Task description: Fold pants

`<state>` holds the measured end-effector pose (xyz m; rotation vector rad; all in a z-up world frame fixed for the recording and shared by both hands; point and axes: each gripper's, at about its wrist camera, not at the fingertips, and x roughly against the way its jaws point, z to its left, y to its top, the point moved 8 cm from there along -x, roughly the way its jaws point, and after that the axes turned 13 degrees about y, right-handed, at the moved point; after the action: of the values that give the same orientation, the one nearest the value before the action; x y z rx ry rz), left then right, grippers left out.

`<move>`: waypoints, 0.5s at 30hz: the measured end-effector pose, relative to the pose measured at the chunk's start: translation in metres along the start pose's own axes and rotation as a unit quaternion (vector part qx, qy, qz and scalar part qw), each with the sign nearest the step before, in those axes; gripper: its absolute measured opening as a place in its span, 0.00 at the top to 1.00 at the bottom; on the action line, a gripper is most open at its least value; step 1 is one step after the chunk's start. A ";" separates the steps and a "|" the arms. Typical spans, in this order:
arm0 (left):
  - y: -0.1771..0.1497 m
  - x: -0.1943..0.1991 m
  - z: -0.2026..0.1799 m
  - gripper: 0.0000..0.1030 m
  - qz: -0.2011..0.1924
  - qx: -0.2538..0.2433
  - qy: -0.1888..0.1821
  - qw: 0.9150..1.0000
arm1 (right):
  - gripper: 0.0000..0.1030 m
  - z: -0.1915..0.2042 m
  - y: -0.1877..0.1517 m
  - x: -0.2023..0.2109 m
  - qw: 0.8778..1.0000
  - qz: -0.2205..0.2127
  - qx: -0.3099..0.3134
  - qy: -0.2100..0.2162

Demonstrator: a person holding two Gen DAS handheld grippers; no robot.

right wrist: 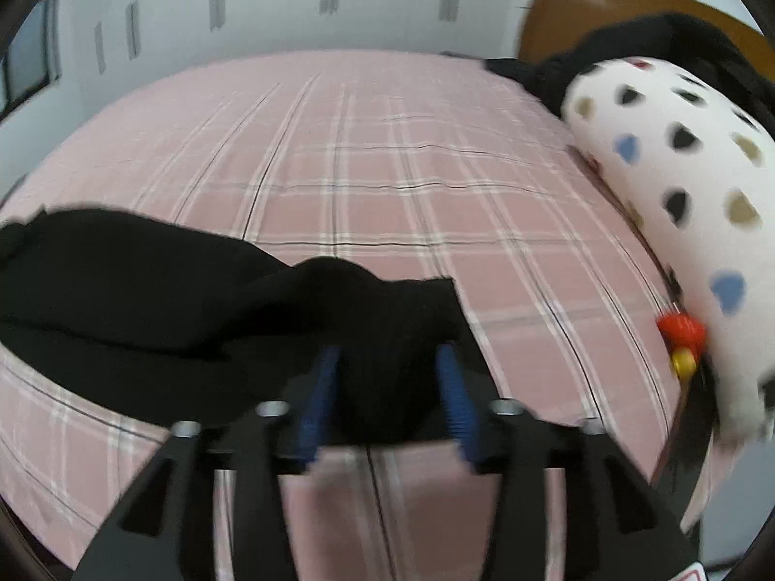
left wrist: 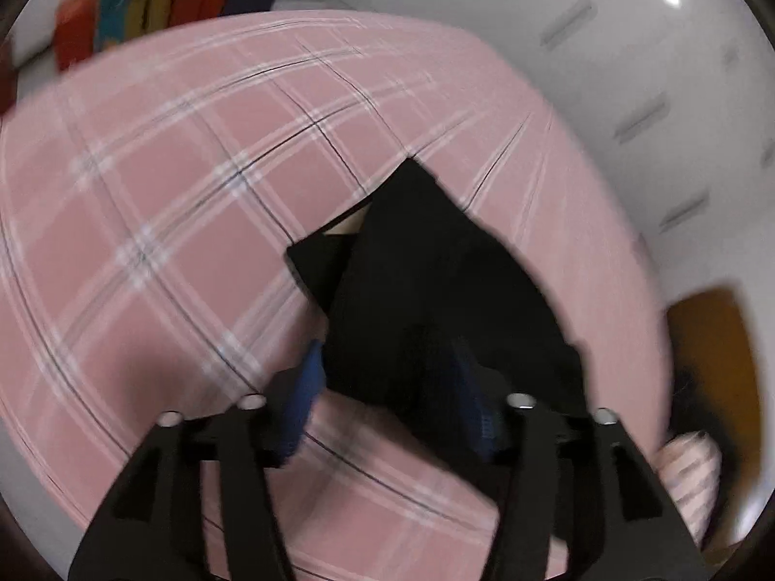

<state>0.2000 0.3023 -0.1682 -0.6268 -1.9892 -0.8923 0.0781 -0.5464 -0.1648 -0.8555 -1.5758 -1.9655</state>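
Black pants (left wrist: pixel 426 281) lie on a pink plaid bed sheet (left wrist: pixel 160 203). In the left wrist view my left gripper (left wrist: pixel 387 377) has its blue-padded fingers (left wrist: pixel 310 377) either side of a bunch of the black cloth, which hangs lifted off the sheet. In the right wrist view the pants (right wrist: pixel 145 285) stretch away to the left, and my right gripper (right wrist: pixel 387 377) has its blue fingers (right wrist: pixel 322 387) around another bunch of the cloth near the bed's front. Both views are blurred by motion.
A white pillow with coloured hearts (right wrist: pixel 678 203) lies at the right of the bed (right wrist: pixel 387 145), with a red and yellow toy (right wrist: pixel 680 339) beside it. A brown headboard (right wrist: pixel 581 9) and dark clothes (right wrist: pixel 629 48) are behind. Coloured items (left wrist: pixel 160 5) stand beyond the bed.
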 end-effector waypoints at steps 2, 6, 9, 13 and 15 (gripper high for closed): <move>-0.004 0.005 -0.001 0.13 -0.004 0.020 -0.004 1.000 | 0.42 0.003 -0.007 0.021 0.998 -0.020 -0.051 0.021; -0.016 -0.031 -0.017 0.12 0.062 0.057 -0.027 0.996 | 0.42 0.017 -0.015 0.031 0.980 -0.045 -0.162 0.105; -0.023 -0.068 -0.018 0.39 0.120 0.097 -0.029 0.988 | 0.42 0.031 -0.015 0.010 0.965 -0.022 -0.223 0.137; -0.024 -0.082 -0.019 0.67 0.146 0.115 -0.022 0.982 | 0.42 0.024 0.003 -0.024 0.942 -0.014 -0.296 0.156; -0.019 -0.077 -0.021 0.75 0.145 0.105 -0.016 0.984 | 0.42 0.020 0.015 -0.033 0.923 -0.027 -0.343 0.176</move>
<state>0.2372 0.2666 -0.2322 -0.7867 -1.9264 -0.4914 0.1151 -0.5314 -0.1754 -0.6403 -0.7049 -2.5799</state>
